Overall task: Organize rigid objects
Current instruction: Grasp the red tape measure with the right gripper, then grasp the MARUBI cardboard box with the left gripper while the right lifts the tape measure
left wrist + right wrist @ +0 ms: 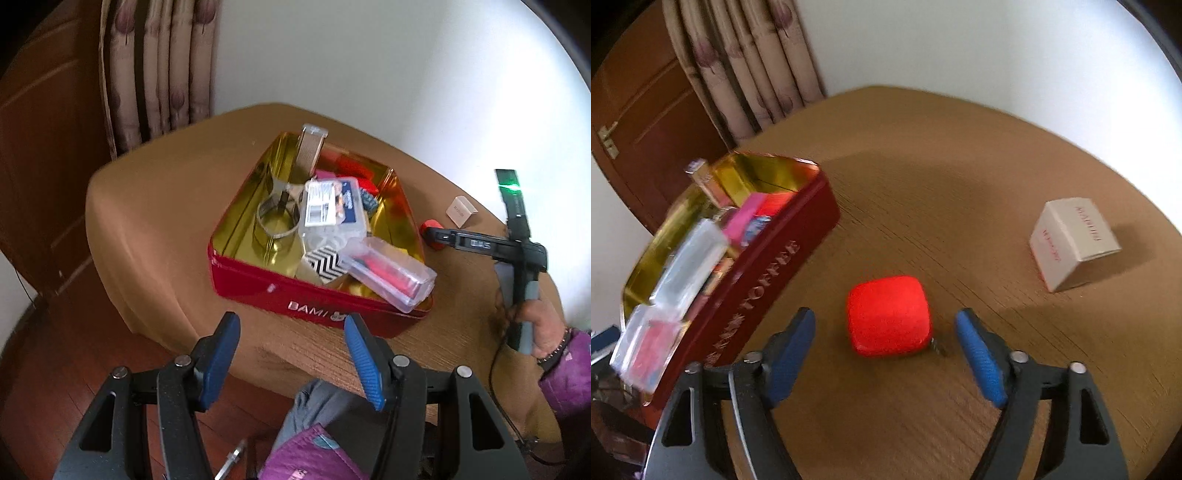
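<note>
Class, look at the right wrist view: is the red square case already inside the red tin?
No. The red square case lies on the table beside the red tin, ahead of the open right gripper.

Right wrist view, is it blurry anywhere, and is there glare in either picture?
Right wrist view: the red tin and its contents smear with motion blur at left; the red case stays fairly sharp.
Left wrist view: the tin's gold lining throws glare, and the white wall is washed out.
</note>
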Demonstrator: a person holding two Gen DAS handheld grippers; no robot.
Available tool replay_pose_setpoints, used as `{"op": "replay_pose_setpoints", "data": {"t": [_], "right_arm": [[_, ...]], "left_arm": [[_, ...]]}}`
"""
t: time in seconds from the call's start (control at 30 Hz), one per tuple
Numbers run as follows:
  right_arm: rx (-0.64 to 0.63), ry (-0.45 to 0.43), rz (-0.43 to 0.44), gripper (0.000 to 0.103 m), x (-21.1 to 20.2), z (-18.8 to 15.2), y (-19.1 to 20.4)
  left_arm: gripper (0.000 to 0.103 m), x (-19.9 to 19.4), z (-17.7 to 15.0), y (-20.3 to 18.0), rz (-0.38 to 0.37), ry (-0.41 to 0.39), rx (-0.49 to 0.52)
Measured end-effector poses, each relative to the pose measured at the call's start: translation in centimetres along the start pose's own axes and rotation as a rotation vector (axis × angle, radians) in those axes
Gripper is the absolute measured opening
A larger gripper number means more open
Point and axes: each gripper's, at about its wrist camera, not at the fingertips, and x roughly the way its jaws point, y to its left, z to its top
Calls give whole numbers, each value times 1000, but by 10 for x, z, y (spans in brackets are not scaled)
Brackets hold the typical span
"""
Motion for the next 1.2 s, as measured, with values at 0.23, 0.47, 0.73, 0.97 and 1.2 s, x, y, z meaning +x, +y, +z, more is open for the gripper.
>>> {"op": "replay_pose_setpoints", "data": {"t": [0.23,0.47,0.73,0.97,1.2], "right_arm": [[-48,26,-106,44,0,-4,7],[34,-19,-107,44,-35,-41,-14],[202,-71,-240,44,-102,-127,-90],[300,-102,-321,44,-135,-162,-140],[354,-138,-271,44,-137,-167,-151]], "left_arm": [[60,2,2,9,-6,11,-55],[60,-9,1,-17,17,-17,75],[60,-25,27,-94,-101,-48,291],[61,5,60,-192,-206,6,532],[61,61,103,-269,-228,86,679]]}}
